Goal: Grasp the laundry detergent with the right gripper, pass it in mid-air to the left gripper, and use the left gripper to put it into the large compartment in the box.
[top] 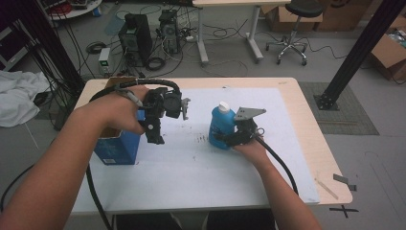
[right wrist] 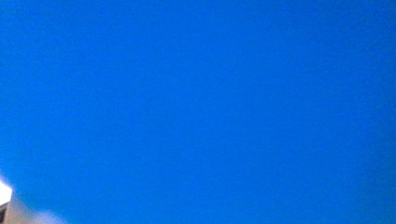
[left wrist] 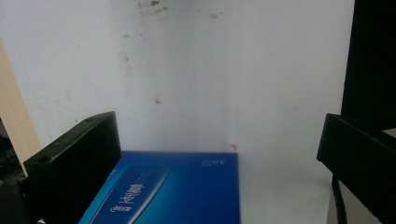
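White mat (top: 201, 163), blue bottle (top: 221, 127) upright, seemingly between right hand-held gripper (top: 229, 139) jaws

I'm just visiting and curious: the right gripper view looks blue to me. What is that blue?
Observer: A blue bottle with a white cap, standing upright on the table; the right gripper is close against its side.
Operator: And the other hand?
Observer: The left gripper hangs over a blue box at the table's left side.
Operator: Is it gripping that box?
Observer: No, its fingers stand wide apart.
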